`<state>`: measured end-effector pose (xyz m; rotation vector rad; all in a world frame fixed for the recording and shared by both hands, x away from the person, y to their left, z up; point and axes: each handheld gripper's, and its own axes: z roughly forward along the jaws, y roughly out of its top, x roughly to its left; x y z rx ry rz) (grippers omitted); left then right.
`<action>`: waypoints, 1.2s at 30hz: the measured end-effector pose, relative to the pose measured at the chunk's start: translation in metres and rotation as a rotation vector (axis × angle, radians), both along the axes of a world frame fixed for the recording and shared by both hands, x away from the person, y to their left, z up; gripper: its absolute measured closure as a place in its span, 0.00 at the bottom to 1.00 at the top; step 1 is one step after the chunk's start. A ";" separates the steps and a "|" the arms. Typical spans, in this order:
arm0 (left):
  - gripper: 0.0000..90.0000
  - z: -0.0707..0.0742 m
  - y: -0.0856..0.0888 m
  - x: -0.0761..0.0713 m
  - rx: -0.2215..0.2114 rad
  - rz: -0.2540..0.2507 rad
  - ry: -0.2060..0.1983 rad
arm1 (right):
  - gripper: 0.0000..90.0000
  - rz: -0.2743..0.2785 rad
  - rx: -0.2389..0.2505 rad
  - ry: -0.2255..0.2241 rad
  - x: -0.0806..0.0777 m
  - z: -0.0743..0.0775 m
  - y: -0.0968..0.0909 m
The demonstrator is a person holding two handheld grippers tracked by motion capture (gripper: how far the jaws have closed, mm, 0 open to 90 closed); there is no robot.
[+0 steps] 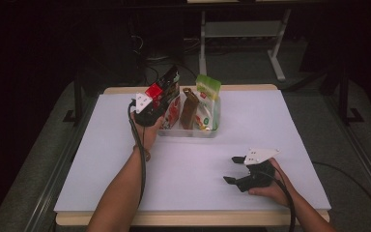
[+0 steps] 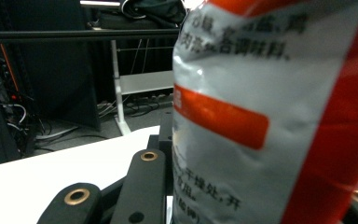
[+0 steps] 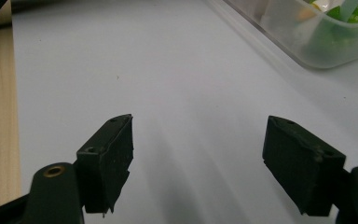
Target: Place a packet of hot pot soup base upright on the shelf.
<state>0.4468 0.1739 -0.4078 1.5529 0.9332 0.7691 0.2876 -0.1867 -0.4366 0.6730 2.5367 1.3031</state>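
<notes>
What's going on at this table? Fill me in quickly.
A person works with a gripper in each hand. The left gripper holds a red and white snack packet at the left end of a clear plastic bin, where a brown packet and a green packet already stand. The right gripper rests open on the white table, holding nothing.

I count 2 grippers: left gripper (image 1: 166, 92) up at the bin, right gripper (image 1: 233, 170) low on the table. 1 clear plastic bin (image 1: 188, 132) on 1 white table (image 1: 251, 121). Snack packs, 4 that I can make out: 1 red-and-white pack (image 2: 261, 116) between the left gripper's jaws, 1 red-print pack (image 1: 173, 113) standing in the bin, 1 brown pack (image 1: 190, 107), 1 green-topped pack (image 1: 208, 96). Can't tell if more sit behind those. 2 forearms in from the bottom edge.
</notes>
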 end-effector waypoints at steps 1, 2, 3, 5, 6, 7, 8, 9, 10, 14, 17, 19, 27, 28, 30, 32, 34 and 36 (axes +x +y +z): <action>0.81 0.000 0.000 0.000 0.005 0.000 0.001 | 0.26 0.000 -0.003 -0.002 0.000 0.000 0.000; 0.81 0.001 0.000 -0.001 0.012 -0.002 0.002 | 0.26 0.000 -0.003 -0.002 0.000 0.000 0.000; 0.80 0.002 0.000 -0.001 0.015 -0.003 0.004 | 0.26 -0.002 -0.002 -0.002 0.000 0.000 0.000; 0.80 0.003 0.000 -0.001 0.022 -0.005 0.010 | 0.26 -0.004 -0.002 -0.006 0.000 0.000 0.000; 0.79 0.003 0.001 -0.001 0.025 -0.008 0.012 | 0.26 -0.006 -0.003 -0.006 0.000 0.000 0.000; 0.79 0.004 0.001 -0.002 0.029 -0.009 0.012 | 0.26 -0.005 -0.003 -0.006 0.000 0.000 0.000; 0.79 0.004 0.002 -0.002 0.032 -0.010 0.014 | 0.26 -0.005 -0.004 -0.007 0.000 0.001 0.000; 0.78 0.005 0.003 -0.003 0.034 -0.014 0.016 | 0.26 -0.005 -0.004 -0.008 0.000 0.001 0.000; 0.78 0.006 0.003 -0.003 0.041 -0.015 0.018 | 0.26 -0.005 -0.004 -0.007 0.000 0.001 0.000; 0.77 0.010 0.006 -0.006 0.057 -0.026 0.023 | 0.26 -0.007 -0.006 -0.005 0.001 0.000 0.000; 0.75 0.014 0.008 -0.009 0.068 -0.032 0.022 | 0.26 -0.006 -0.008 -0.005 0.000 0.000 0.001; 0.75 0.016 0.010 -0.010 0.068 -0.040 0.028 | 0.26 -0.004 -0.011 -0.006 0.001 0.000 0.001; 0.72 0.022 0.014 -0.017 0.104 -0.063 0.038 | 0.27 -0.012 -0.017 -0.013 0.000 0.001 0.001; 0.72 0.022 0.014 -0.018 0.105 -0.068 0.043 | 0.27 -0.013 -0.017 -0.013 0.000 0.001 0.001; 0.71 0.024 0.015 -0.019 0.117 -0.079 0.045 | 0.27 -0.016 -0.017 -0.014 0.001 0.001 0.000; 0.70 0.025 0.016 -0.020 0.127 -0.084 0.049 | 0.27 -0.018 -0.018 -0.015 0.001 0.002 0.000; 0.69 0.026 0.017 -0.021 0.140 -0.090 0.054 | 0.27 -0.019 -0.017 -0.016 0.001 0.002 0.000; 0.68 0.028 0.018 -0.022 0.150 -0.099 0.057 | 0.27 -0.023 -0.018 -0.019 0.001 0.002 0.000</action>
